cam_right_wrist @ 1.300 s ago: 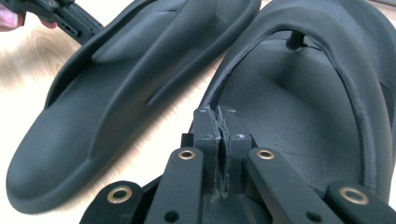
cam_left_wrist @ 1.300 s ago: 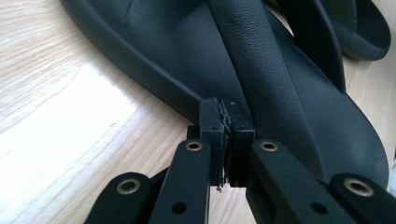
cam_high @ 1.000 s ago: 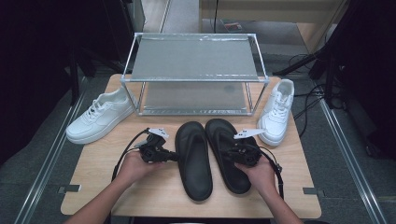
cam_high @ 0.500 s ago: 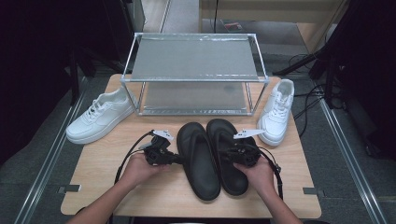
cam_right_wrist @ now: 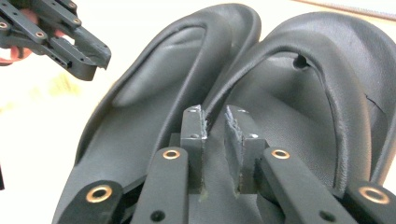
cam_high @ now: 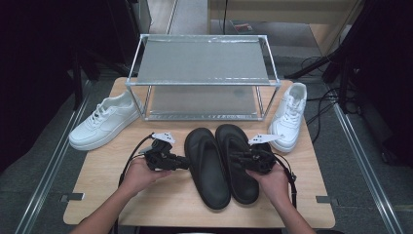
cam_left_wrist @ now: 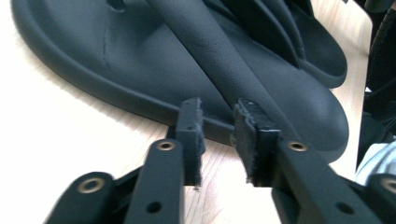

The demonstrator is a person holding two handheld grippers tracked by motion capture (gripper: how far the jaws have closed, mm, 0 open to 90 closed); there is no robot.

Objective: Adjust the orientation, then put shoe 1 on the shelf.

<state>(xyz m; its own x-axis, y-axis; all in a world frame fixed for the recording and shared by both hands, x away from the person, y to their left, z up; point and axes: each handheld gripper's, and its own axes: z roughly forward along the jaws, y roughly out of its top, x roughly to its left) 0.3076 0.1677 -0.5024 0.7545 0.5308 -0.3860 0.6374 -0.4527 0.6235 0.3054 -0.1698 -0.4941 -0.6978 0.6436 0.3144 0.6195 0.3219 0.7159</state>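
Note:
Two black flip-flops lie side by side on the wooden table [cam_high: 175, 207]. My left gripper [cam_high: 186, 163] [cam_left_wrist: 217, 126] points at the outer rim of the left flip-flop [cam_high: 209, 175] [cam_left_wrist: 140, 60]. Its jaws have just been opening and stand apart, with nothing between the pads [cam_left_wrist: 191, 135]. My right gripper [cam_high: 233, 158] [cam_right_wrist: 215, 123] reaches over the right flip-flop [cam_high: 238, 141] [cam_right_wrist: 299, 116]. Its jaws have just been opening too; a narrow gap shows, and the strap [cam_right_wrist: 261, 60] runs down to that gap without being pinched.
A two-level metal rack [cam_high: 202, 61] stands at the back of the table. One white sneaker [cam_high: 104, 122] lies left of it and another [cam_high: 290, 117] right of it. Cables trail from both grippers. Bare table lies in front of the flip-flops.
The left flip-flop has edged slightly to the right, closer to the other one. Both hands stay nearly where they were.

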